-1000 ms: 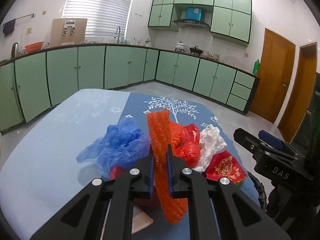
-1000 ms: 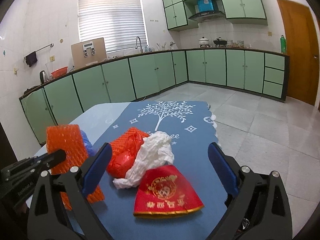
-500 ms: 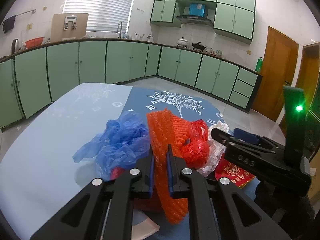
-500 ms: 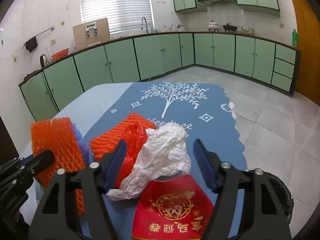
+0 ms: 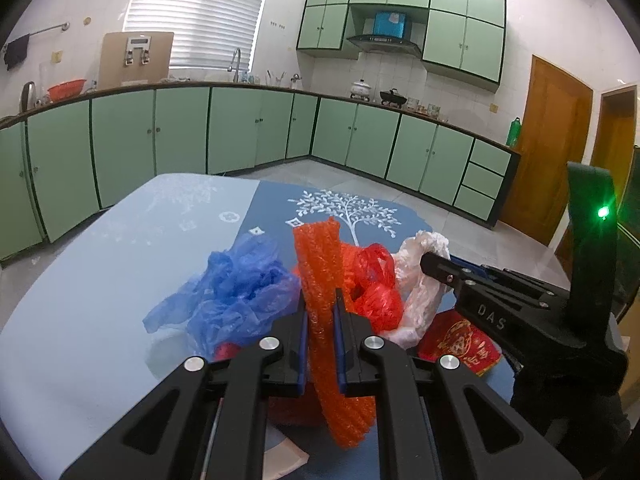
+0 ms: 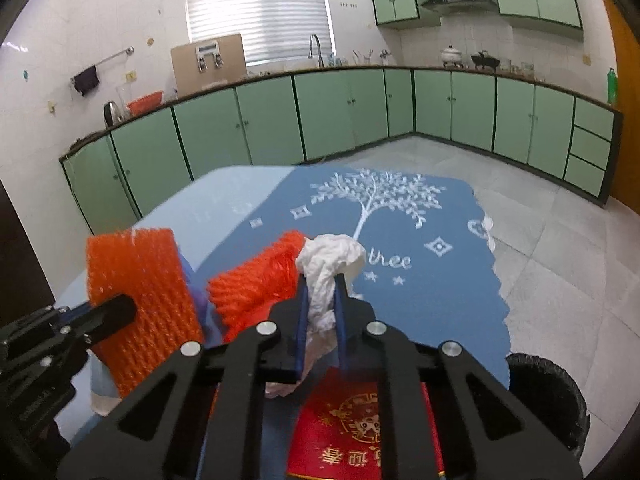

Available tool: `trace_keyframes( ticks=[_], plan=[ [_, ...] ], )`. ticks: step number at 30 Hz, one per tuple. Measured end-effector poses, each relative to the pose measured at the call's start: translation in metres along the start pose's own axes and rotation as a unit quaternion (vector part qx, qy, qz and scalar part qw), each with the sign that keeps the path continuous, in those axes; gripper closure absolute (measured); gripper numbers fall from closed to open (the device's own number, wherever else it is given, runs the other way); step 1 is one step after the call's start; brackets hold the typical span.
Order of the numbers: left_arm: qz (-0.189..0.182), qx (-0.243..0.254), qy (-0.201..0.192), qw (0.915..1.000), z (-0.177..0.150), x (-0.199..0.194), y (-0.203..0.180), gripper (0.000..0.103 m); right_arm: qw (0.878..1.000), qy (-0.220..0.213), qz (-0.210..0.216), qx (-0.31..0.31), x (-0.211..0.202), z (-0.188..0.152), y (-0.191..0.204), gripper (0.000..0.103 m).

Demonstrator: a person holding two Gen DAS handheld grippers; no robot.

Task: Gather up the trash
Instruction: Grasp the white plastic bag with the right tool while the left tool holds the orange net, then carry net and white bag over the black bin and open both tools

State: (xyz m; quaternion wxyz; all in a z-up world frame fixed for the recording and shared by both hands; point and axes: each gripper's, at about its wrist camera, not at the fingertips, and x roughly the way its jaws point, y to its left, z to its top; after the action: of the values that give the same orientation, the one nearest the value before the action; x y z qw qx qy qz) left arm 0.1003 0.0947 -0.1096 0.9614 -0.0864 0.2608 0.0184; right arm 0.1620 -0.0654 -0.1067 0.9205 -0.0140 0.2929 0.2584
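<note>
My left gripper [image 5: 321,304] is shut on an orange foam net sleeve [image 5: 324,280], which stands upright between its fingers; the sleeve also shows in the right wrist view [image 6: 140,300]. My right gripper [image 6: 320,284] is shut on a crumpled white plastic bag [image 6: 330,258], also seen in the left wrist view [image 5: 420,276]. On the table lie a blue plastic bag [image 5: 236,288], a red plastic bag [image 5: 376,284], a second orange foam net [image 6: 256,284] and a red packet with gold print [image 6: 356,428].
The table wears a blue cloth with a white tree print [image 6: 420,280]. A black trash bin [image 6: 548,396] stands on the floor beside the table's right edge. Green kitchen cabinets [image 5: 240,128] line the far walls. A pale card [image 5: 288,456] lies under my left gripper.
My right gripper moved forward over the red packet and closed from wide open onto the white plastic bag. My left gripper kept its hold on the orange sleeve.
</note>
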Motion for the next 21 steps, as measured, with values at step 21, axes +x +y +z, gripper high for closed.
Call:
trace_keyframes(
  ticks=[21],
  plan=[
    [-0.023,0.022,-0.077,0.9965,0.037,-0.056,-0.033,0.092,0.994,-0.105,0.022,0.009,-0.101,0.035,-0.011,0.092]
  ],
)
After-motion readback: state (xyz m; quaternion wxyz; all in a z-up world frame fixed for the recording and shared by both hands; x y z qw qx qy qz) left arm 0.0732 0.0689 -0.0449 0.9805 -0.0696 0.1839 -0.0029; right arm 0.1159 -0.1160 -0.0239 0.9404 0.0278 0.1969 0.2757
